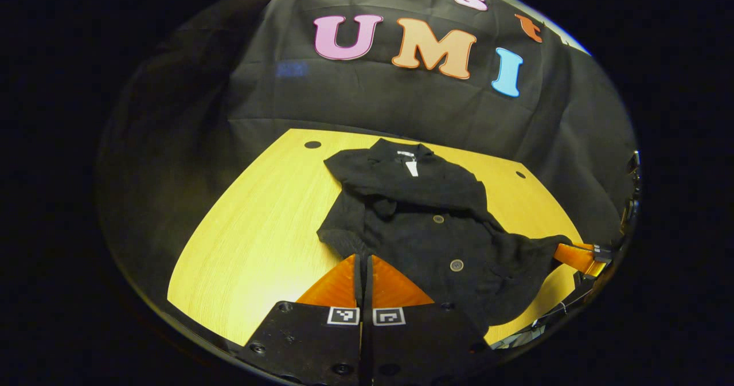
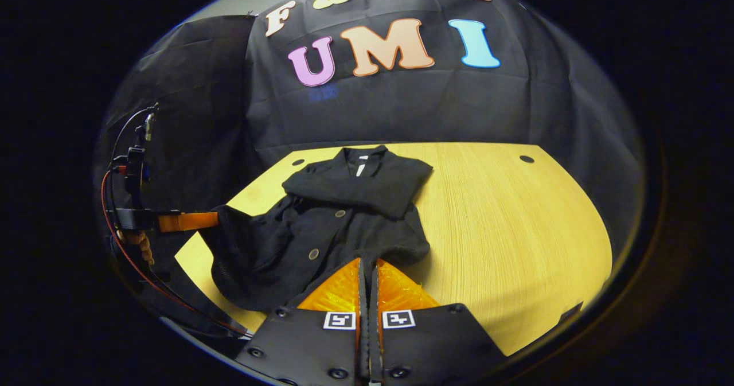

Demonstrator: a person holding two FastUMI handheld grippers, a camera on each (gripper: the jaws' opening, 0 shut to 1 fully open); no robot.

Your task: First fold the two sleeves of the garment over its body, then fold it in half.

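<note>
A pale wooden table (image 2: pixel 516 231) with visible lengthwise grain stands in the booth; small dark round holes (image 2: pixel 526 159) sit near its far corners; black creased cloth (image 2: pixel 401 105) hangs behind it as the wall; light falls brightly on the tabletop, leaving the surroundings dim.

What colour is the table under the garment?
The table is yellow, with a light wood grain. It shows best in the right gripper view, beside the black garment.

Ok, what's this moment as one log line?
garment: sleeves look folded in, on table | left tool: shut on hem | right tool: shut on hem | half-fold not yet done
</note>
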